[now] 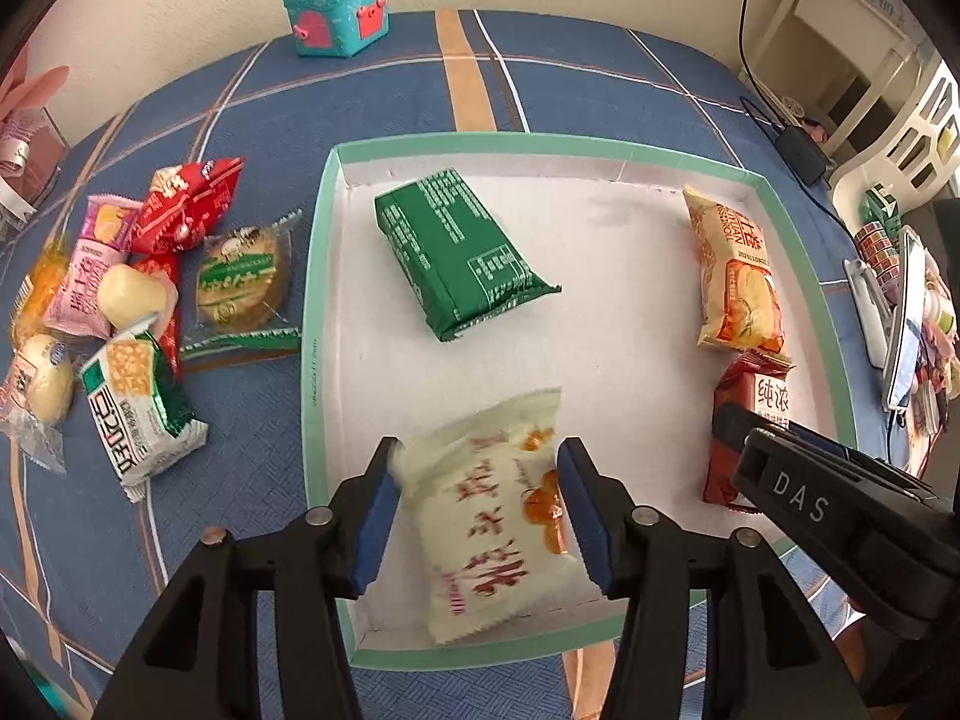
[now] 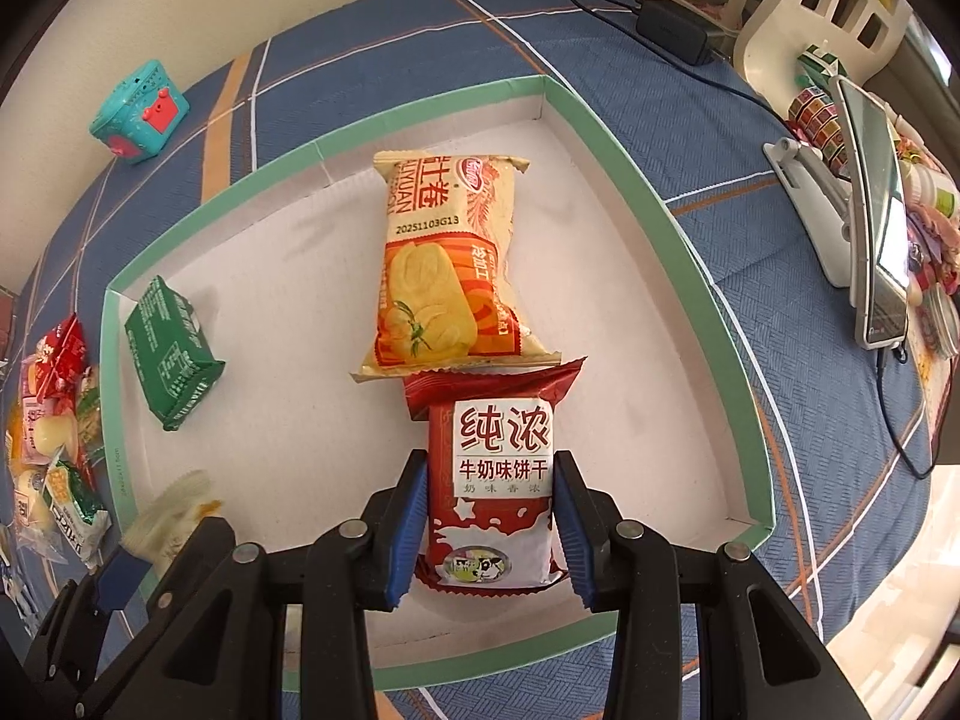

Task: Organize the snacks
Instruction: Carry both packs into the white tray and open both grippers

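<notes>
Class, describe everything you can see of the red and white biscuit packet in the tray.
The red and white biscuit packet is a glossy sealed wrapper with a white label of red Chinese characters and a cow picture near its lower end. It lies flat in the green-rimmed tray, its crimped top edge tucked under the orange packet. The right tongs grip its long sides.
</notes>
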A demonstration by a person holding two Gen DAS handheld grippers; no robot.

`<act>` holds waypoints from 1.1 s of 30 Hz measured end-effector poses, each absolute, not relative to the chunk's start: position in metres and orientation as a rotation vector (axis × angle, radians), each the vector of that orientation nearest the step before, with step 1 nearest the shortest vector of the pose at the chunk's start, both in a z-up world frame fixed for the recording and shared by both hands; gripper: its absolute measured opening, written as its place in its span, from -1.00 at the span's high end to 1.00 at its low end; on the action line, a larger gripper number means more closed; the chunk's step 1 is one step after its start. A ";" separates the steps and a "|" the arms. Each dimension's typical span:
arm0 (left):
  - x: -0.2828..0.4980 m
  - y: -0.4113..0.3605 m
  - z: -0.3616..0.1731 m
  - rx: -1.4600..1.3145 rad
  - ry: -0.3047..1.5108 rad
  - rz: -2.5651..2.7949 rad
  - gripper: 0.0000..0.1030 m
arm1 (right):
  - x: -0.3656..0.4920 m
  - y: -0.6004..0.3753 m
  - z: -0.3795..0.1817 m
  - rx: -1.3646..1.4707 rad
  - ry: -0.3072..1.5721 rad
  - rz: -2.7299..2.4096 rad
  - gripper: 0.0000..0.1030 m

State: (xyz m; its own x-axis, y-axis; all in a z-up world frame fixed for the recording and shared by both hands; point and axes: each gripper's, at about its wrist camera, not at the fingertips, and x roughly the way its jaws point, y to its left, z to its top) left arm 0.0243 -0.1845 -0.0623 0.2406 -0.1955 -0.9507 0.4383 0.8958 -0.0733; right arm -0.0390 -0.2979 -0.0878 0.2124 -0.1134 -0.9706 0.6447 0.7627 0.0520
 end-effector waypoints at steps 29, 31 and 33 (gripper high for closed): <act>0.068 -0.092 -0.013 0.086 1.119 -0.159 -0.56 | -0.021 -0.252 -0.050 0.383 1.171 -0.436 -0.25; 0.072 -0.082 -0.012 0.081 1.109 -0.130 -0.62 | -0.018 -0.245 -0.050 0.365 1.166 -0.421 -0.36; 0.076 -0.073 -0.012 0.077 1.100 -0.102 -0.62 | -0.015 -0.237 -0.050 0.352 1.159 -0.399 -0.50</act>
